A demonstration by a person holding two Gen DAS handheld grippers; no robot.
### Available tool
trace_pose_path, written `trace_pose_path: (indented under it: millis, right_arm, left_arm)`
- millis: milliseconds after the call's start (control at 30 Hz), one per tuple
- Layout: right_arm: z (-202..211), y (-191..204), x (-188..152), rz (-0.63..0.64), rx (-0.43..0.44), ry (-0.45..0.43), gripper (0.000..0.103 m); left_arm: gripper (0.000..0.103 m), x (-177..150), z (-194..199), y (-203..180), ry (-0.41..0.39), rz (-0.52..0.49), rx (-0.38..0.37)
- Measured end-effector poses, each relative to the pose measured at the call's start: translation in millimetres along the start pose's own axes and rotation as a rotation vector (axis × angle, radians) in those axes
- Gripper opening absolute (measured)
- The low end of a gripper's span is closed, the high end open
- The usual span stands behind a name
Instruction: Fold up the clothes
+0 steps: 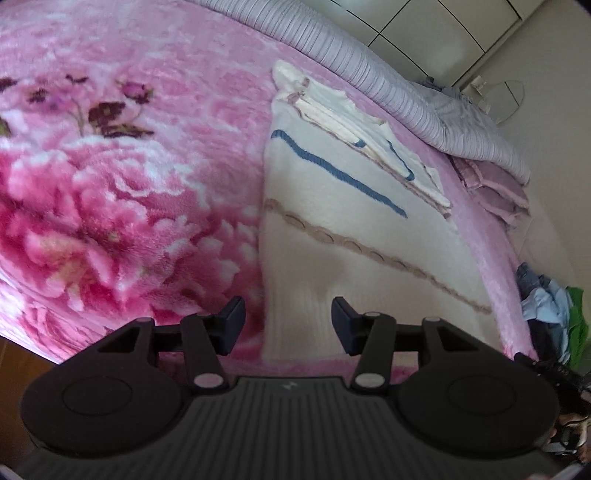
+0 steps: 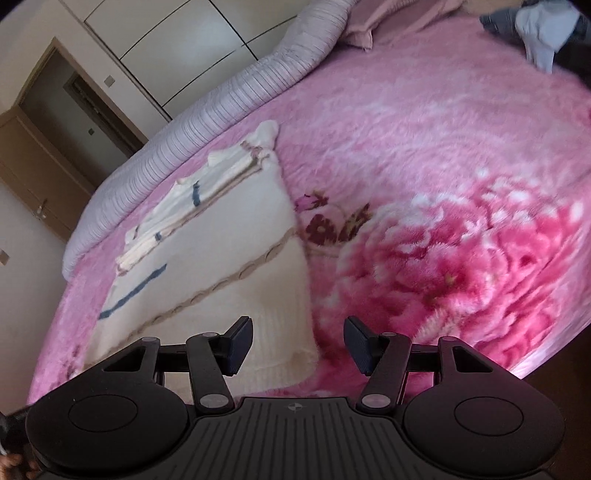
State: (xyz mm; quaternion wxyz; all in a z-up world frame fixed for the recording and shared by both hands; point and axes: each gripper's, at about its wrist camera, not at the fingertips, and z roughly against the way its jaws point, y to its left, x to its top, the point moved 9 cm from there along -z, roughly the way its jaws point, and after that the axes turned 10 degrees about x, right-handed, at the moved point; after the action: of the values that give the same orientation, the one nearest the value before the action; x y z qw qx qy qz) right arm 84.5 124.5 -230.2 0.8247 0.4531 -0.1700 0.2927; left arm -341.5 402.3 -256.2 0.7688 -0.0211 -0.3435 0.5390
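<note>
Ahead of both claws, a long roll of lilac striped bedding (image 1: 373, 74) runs along the far side of the fluffy pink floral blanket (image 1: 122, 206), with pale wardrobe panels (image 1: 436, 26) behind; nothing lies between the claws and the garment. Only the left wrist view shows a heap of blue and green clothes (image 1: 554, 306) far right of the left claw (image 1: 288, 325); only the right wrist view shows a brown door (image 2: 33, 166) far left of the right claw (image 2: 298, 345). The cream knitted sweater (image 1: 354, 236), with 1 blue line and 1 tan scalloped band, lies flat, its sleeves folded over the body. Its ribbed hem sits just ahead of both claws, whose fingers are spread apart and hold nothing.
</note>
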Motion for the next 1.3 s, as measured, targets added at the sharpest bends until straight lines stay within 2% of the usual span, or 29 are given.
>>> trace_pose_path:
  millis: [67,233,400,600,700,767,800,1133,1267,1300]
  right_arm:
    - [-5,-4,0,-0.032,0.023,0.009,0.059]
    - [-16,-12,1,-0.114,0.081,0.030,0.045]
    - [-27,-21,3,-0.195,0.138,0.051,0.041]
    - [-41,-29,6,-0.284,0.205,0.075,0.031]
    - [-48,-29,7,-0.308,0.228,0.081,0.025]
    - [-53,-29,7,-0.323,0.244,0.085,0.023]
    - [-53,-30,7,-0.328,0.248,0.086,0.022]
    - [-51,-32,5,-0.359,0.266,0.075,0.019]
    - [-55,-27,7,-0.322,0.248,0.079,0.019]
    - [-55,-26,7,-0.311,0.237,0.082,0.013]
  left_arm:
    - [0.046,1,-3,2,0.012,0.027,-0.029]
    - [0.043,5,-15,7,0.046,0.077,-0.087]
    - [0.041,10,-27,12,0.073,0.146,-0.152]
    - [0.037,15,-39,4,0.108,0.186,-0.231]
    - [0.030,17,-48,-4,0.117,0.169,-0.251]
    - [0.016,16,-53,-7,0.128,0.170,-0.267]
    - [0.013,15,-56,-8,0.137,0.173,-0.274]
    - [0.012,14,-54,5,0.129,0.193,-0.268]
    - [0.010,16,-57,2,0.126,0.182,-0.267]
    - [0.008,16,-57,1,0.121,0.174,-0.261]
